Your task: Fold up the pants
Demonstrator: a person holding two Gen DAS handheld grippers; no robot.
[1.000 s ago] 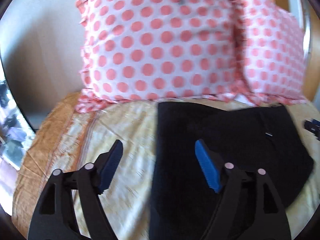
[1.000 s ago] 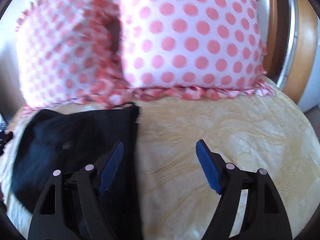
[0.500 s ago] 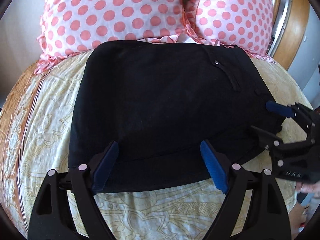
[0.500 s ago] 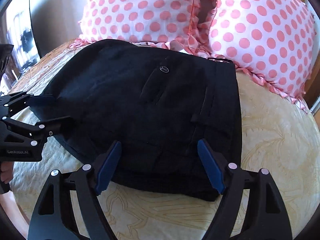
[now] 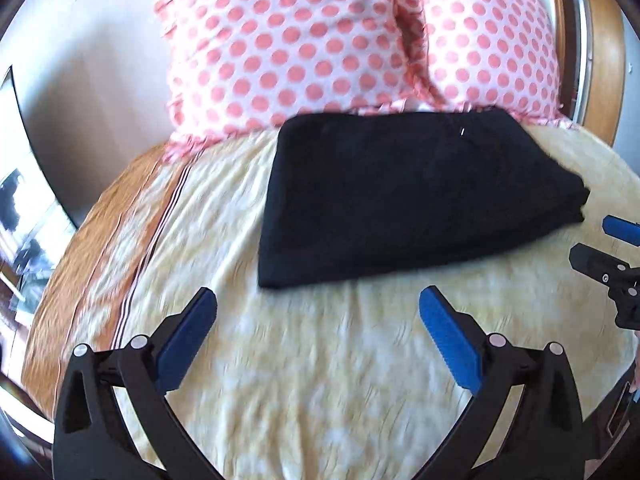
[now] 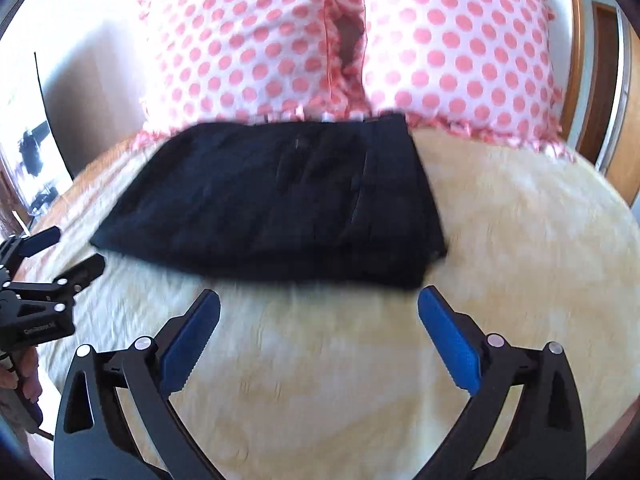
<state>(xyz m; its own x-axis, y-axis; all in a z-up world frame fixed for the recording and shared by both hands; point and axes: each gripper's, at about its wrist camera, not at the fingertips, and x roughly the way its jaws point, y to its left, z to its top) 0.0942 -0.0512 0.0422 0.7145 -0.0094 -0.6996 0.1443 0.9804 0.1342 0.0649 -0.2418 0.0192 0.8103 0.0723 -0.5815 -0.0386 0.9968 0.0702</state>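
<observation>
Lying folded into a compact black stack, the pants [image 5: 404, 196] rest on the bed [image 5: 320, 380] w/ their far edge touching two pink polka-dot pillows [image 5: 288, 40]. Both tools are clear of the cloth, over bare yellow bedspread: left hand-held gripper [image 5: 318, 304] has just been opening, blue pads wide apart, nothing btwn them; right hand-held gripper [image 6: 320, 306] likewise has just been opening, empty. Right wrist view catches the left tool at frame edge, a hand [image 6: 24, 376] on its grip. Both views blurred.
</observation>
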